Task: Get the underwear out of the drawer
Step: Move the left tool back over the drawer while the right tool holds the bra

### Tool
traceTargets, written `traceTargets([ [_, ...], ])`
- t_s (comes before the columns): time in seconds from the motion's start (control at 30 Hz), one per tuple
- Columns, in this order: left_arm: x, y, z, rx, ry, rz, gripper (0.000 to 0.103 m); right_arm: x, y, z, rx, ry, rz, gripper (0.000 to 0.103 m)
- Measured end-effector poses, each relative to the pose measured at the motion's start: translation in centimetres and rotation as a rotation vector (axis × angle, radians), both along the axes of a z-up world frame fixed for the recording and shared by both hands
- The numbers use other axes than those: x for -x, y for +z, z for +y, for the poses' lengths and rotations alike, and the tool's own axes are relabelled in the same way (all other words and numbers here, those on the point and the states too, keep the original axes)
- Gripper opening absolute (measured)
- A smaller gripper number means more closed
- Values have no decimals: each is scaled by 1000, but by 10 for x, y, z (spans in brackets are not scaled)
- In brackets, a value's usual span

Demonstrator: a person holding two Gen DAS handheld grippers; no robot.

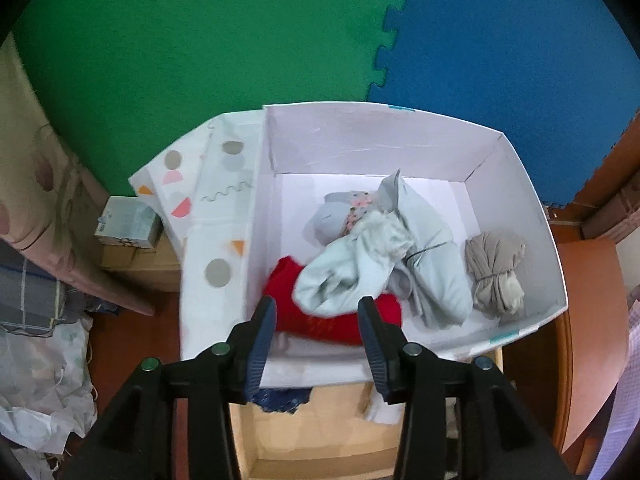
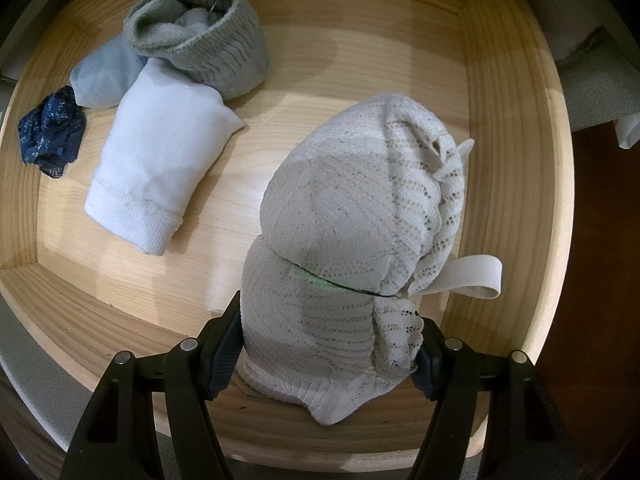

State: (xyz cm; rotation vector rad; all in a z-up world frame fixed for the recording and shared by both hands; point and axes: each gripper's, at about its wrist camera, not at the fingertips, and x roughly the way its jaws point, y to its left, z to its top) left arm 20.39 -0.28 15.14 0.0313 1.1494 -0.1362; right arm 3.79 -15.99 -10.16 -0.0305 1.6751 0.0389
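In the right wrist view a white lace bra (image 2: 360, 220) stands up from the floor of the wooden drawer (image 2: 520, 160). My right gripper (image 2: 330, 316) is shut on its lower part, one pad on each side. The left wrist view looks down into a white box (image 1: 360, 140) that holds a red garment (image 1: 292, 304), pale blue-grey underwear (image 1: 360, 264) and a beige bundle (image 1: 496, 272). My left gripper (image 1: 316, 308) hangs open above the box's near edge with nothing pinched between its fingers.
Also in the drawer lie a grey knit roll (image 2: 208, 36), a pale blue piece (image 2: 104, 76), a white folded piece (image 2: 160, 168) and a navy lace item (image 2: 52, 132). A patterned white lid (image 1: 224, 208) leans on the box's left side. Green (image 1: 200, 40) and blue (image 1: 500, 40) foam mats cover the floor.
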Motion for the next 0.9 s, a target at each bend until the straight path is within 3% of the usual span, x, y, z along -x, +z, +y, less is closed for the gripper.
traceTargets([
  [0.2,37,0,28,-43,15,-26,44,0,0,0,2,0,1,66],
  [0.33,63,-16,44,-75,36,-28,44,0,-1,-2,3,1,4,66],
  [0.9,131,-162,56,-64,106,132,44,1,0,-5,5,-5,-1,64],
])
